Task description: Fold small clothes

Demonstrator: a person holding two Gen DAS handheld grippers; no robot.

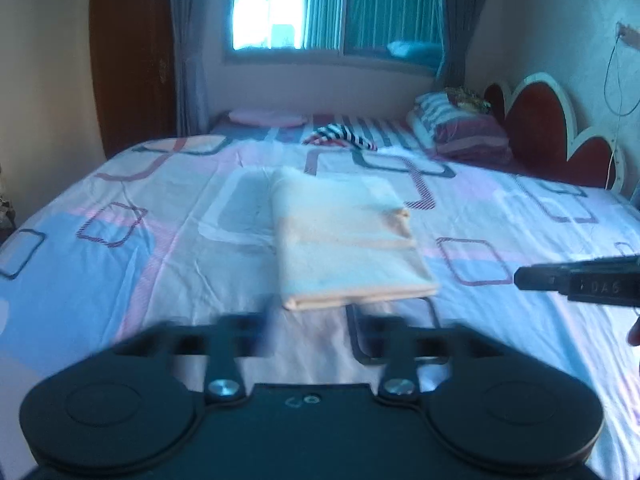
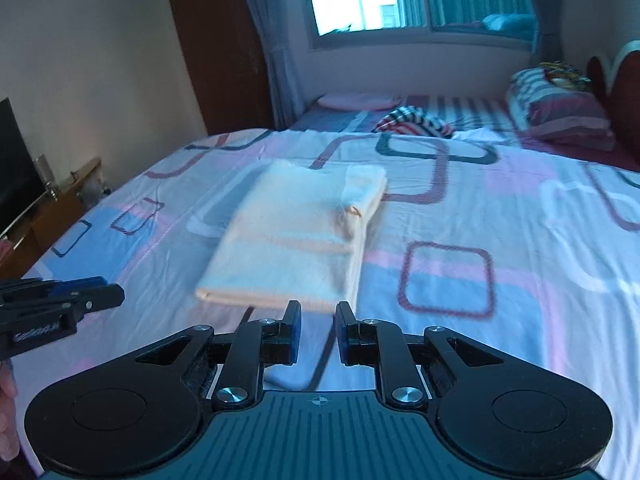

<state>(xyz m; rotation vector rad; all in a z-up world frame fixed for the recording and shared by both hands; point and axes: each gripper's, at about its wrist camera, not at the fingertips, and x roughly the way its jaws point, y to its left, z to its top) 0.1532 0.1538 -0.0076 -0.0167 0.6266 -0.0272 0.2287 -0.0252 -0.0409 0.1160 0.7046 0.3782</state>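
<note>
A folded cream-coloured garment [image 1: 344, 240] lies flat on the bed [image 1: 120, 264], straight ahead in both views [image 2: 296, 240]. My left gripper [image 1: 316, 332] is open, blurred, just short of the garment's near edge, and holds nothing. It also shows from the side at the left of the right wrist view [image 2: 108, 294]. My right gripper [image 2: 318, 320] is open with a narrow gap, empty, just before the garment's near edge. Its tip enters the left wrist view from the right [image 1: 520, 278].
The bed sheet [image 2: 500, 220] has a pattern of rounded squares. A striped cloth [image 1: 340, 138] and striped pillows [image 1: 460, 128] lie at the far end by the red headboard [image 1: 552, 136]. A TV [image 2: 16, 168] on a low cabinet stands left of the bed.
</note>
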